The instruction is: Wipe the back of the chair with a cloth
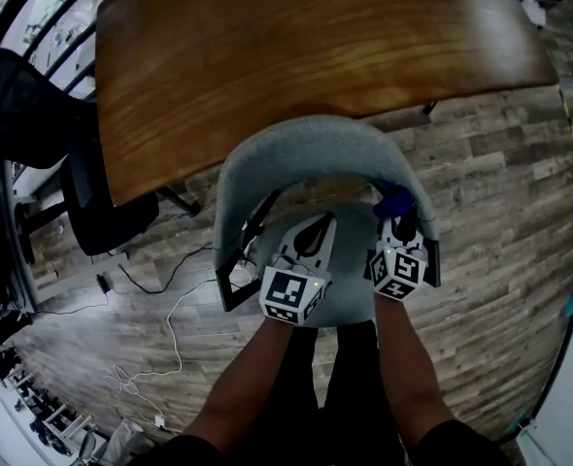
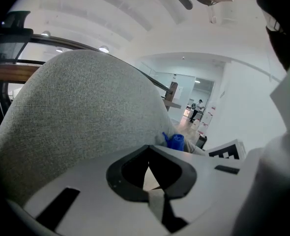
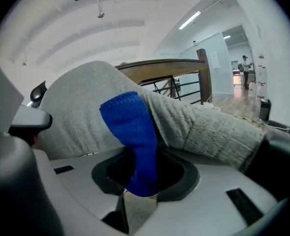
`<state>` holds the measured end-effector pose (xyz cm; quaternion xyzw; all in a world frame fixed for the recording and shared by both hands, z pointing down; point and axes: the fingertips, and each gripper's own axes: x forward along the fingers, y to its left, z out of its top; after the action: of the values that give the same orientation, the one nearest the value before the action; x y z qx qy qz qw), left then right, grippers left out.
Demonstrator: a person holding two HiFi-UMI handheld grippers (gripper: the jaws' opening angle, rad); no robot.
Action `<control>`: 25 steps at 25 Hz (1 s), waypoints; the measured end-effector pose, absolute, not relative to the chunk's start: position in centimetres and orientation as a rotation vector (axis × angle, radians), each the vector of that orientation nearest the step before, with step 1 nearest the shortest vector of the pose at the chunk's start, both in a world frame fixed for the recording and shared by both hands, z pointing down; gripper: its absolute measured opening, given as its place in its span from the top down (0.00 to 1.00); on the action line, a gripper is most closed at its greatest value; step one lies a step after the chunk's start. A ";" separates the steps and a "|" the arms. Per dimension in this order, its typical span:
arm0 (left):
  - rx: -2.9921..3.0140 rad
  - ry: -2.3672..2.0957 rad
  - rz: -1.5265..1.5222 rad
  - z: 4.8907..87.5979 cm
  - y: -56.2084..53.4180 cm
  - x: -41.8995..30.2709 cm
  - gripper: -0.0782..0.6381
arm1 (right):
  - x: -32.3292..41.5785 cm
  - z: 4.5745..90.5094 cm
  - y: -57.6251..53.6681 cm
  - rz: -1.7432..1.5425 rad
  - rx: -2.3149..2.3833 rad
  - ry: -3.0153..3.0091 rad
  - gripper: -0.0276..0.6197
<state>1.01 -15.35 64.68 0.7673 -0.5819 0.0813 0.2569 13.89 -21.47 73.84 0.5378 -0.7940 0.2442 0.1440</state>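
The chair's curved grey fabric back (image 1: 306, 149) stands just in front of me, under the table's near edge. My right gripper (image 1: 399, 221) is at the back's right end, shut on a blue cloth (image 1: 395, 202). In the right gripper view the cloth (image 3: 132, 136) rises from the shut gripper (image 3: 140, 183) and lies against the grey fabric (image 3: 199, 127). My left gripper (image 1: 316, 226) hovers over the seat inside the back's curve, shut on nothing. The left gripper view is filled by the grey back (image 2: 81, 117) above the gripper (image 2: 149, 170), with the blue cloth (image 2: 174, 140) peeking out at right.
A wooden table (image 1: 296, 56) lies directly beyond the chair. A black office chair (image 1: 92, 202) stands at the left. Cables (image 1: 170, 318) trail over the wood-plank floor at lower left. A person (image 2: 199, 104) stands far off down a corridor.
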 end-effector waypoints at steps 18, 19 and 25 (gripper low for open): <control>2.169 -1.554 0.227 55.4 -13.3 1.4 0.89 | 12.3 63.0 -15.6 0.634 1.334 -2.405 0.77; 2.177 -1.559 0.232 54.4 -13.2 1.3 0.89 | 11.7 61.6 -15.5 0.610 1.306 -2.431 0.77; 2.167 -1.637 0.266 48.4 -11.2 1.2 0.89 | 9.6 53.7 -12.6 0.525 1.070 -2.613 0.77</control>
<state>1.18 -11.23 48.37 0.7773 -0.5871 0.0956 0.2047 9.57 -12.60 53.73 0.3692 -0.9015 0.1812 0.1345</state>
